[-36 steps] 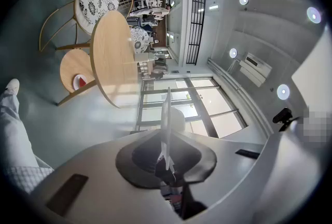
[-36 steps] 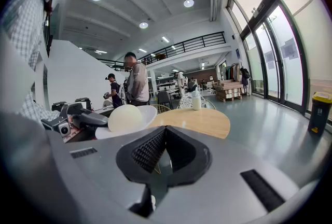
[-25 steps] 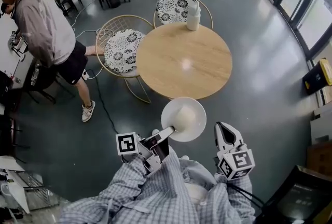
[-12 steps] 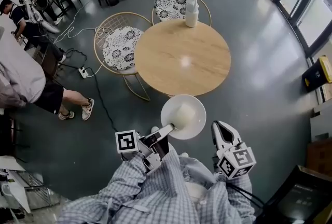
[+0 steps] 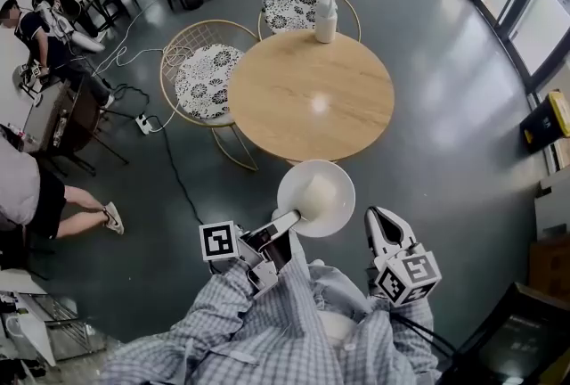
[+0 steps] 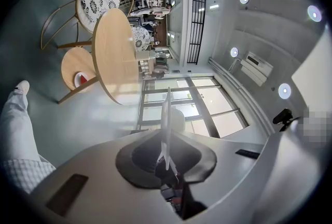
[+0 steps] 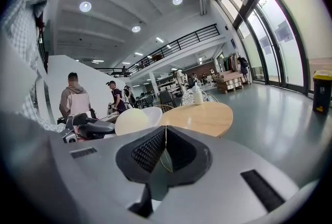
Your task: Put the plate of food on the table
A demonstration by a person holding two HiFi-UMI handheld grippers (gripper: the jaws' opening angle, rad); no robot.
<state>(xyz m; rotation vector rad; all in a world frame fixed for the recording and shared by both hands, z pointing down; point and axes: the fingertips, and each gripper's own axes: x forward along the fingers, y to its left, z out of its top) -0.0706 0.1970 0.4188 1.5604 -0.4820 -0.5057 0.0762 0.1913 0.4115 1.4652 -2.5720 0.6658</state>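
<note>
L gripper (image 5: 287,221) clamps plate (image 5: 290,182) rim (food (image 5: 321,194) on it) near table (image 5: 312,98); R gripper (image 5: 381,219) clenched, empty.

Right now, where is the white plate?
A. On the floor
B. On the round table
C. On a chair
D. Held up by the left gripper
D: the left gripper pinches the rim of the plate, holding it in the air short of the wooden table.
</note>
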